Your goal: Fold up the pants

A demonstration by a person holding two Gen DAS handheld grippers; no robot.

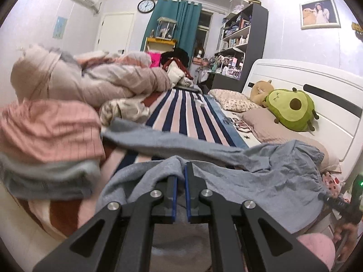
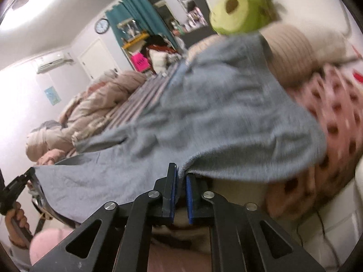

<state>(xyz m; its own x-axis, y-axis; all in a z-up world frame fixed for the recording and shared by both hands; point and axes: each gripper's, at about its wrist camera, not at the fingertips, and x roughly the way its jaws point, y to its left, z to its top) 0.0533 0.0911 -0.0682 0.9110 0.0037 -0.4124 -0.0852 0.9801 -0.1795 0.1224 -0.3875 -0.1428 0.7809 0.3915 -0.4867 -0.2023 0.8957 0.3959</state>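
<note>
Both tools pinched tight on the grey-blue pants (image 1: pixel 226 156) — left tool (image 1: pixel 181 170), right tool (image 2: pixel 180 172).

No readable text. Pink sign (image 1: pixel 154 60) carries dark marks, too blurred to read. Wall clock (image 1: pixel 146 6) numerals too small. Print on bed sheet (image 1: pixel 238 122) shows dark letters, illegible.

Pants (image 2: pixel 204 113) motion-blurred; avocado plush (image 2: pixel 240 6) blurred
</note>
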